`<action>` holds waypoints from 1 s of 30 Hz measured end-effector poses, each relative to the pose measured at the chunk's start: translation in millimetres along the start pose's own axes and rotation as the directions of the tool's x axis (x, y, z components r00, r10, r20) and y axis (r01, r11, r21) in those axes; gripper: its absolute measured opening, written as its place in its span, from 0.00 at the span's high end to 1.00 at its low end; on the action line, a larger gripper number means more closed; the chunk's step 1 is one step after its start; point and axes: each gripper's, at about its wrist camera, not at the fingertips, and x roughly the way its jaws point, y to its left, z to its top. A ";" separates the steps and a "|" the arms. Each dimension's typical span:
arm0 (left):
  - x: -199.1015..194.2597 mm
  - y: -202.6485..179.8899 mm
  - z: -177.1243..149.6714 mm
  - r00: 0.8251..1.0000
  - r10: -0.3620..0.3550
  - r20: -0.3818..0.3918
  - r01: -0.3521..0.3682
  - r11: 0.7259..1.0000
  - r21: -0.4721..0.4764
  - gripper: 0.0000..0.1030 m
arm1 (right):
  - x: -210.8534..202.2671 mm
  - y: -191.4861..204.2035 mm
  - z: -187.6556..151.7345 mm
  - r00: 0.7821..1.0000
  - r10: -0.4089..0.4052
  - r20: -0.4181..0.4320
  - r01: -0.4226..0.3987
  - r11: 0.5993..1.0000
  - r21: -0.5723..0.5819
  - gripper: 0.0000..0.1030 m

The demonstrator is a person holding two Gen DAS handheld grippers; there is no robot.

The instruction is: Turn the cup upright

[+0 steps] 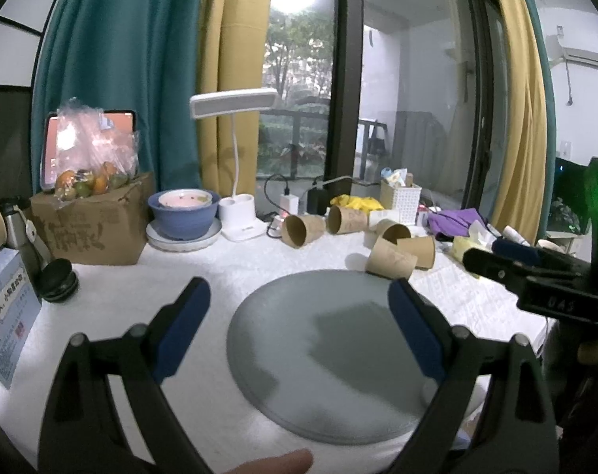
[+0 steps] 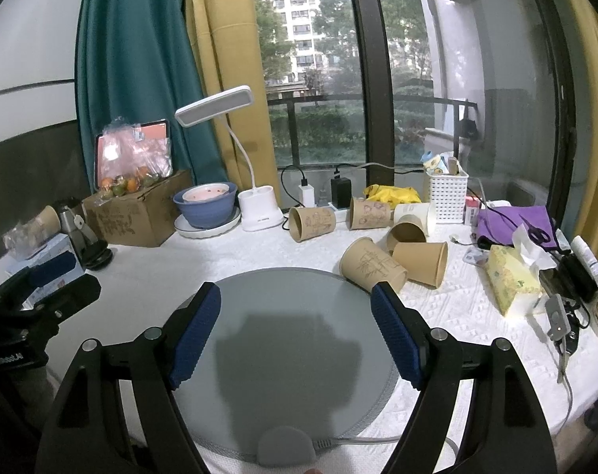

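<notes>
Where left view crops, tissue pack [image 2: 510, 278] visible.

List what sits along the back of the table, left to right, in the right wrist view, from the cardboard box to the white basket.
Cardboard box → blue bowl → desk lamp base → white charger → black adapter → yellow cloth → white basket.

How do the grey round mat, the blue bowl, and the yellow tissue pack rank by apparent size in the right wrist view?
1. grey round mat, though it is nearest.
2. blue bowl and yellow tissue pack: look alike, left unranked.
</notes>
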 end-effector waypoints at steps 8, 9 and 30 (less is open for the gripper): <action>1.8 -2.0 -2.5 1.000 -0.011 0.003 0.011 1.000 0.008 0.10 | 0.0 -0.2 0.0 1.000 -0.001 0.000 0.001 1.000 0.000 0.21; 2.3 -2.2 -2.7 1.000 -0.013 0.002 0.013 1.000 0.009 0.10 | -0.5 -0.5 -0.1 1.000 0.000 0.002 0.000 1.000 -0.001 0.21; 33.7 -4.0 5.1 0.998 -0.033 -0.046 0.035 0.998 0.061 0.10 | 19.6 -9.1 3.8 0.999 -0.009 -0.037 0.010 1.000 0.027 0.21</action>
